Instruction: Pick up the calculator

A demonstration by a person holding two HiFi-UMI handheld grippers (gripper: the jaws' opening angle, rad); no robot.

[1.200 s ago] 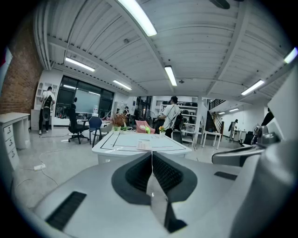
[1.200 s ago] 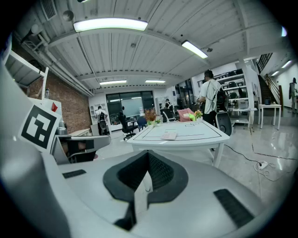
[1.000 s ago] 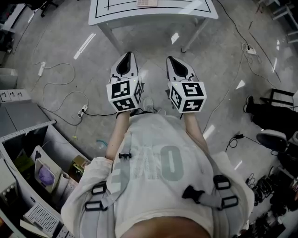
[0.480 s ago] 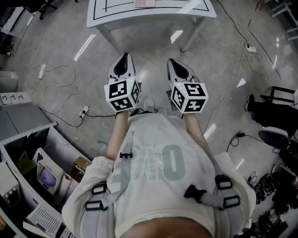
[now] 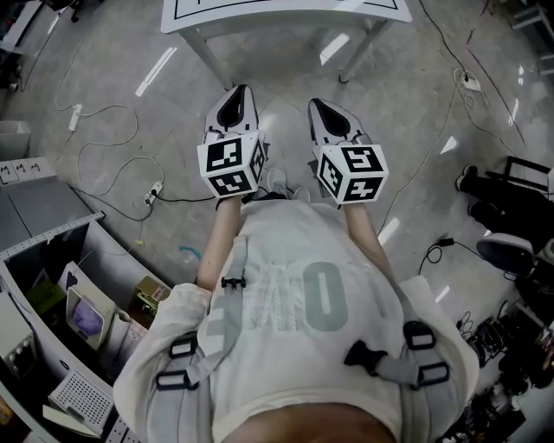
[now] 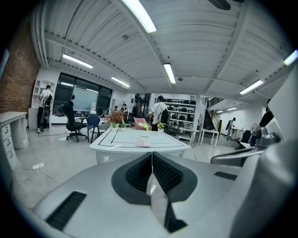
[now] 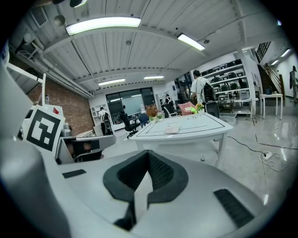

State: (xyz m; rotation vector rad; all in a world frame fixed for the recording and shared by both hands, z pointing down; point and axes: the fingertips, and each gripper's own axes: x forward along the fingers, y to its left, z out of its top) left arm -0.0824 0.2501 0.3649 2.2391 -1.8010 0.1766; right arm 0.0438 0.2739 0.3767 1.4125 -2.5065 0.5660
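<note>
On the far left of the head view a white cable (image 5: pixel 91 160) loops across the grey floor (image 5: pixel 112 86) to a power strip (image 5: pixel 153 201). Right of it, the left claw (image 5: pixel 236 93) is held out in front of the person's chest, pointing toward the white bench (image 5: pixel 286 19) at the top edge. In the left gripper view its two ribbed pads are clenched together with nothing between them. Beyond their tips the calculator (image 6: pixel 142 142) lies flat on the bench, inside a black outline drawn on the top. It is well apart from both claws and touched by neither. A potted plant (image 6: pixel 115 119) stands at the bench's far end. The right claw (image 5: pixel 317 105) is held beside the left one with a gap between them, and it points the same way. Its pads are likewise clenched on nothing. In the right gripper view the calculator sits a little right of the line where the pads meet. Farther right in the head view a thin black cord (image 5: pixel 433 147) runs over the floor.
</note>
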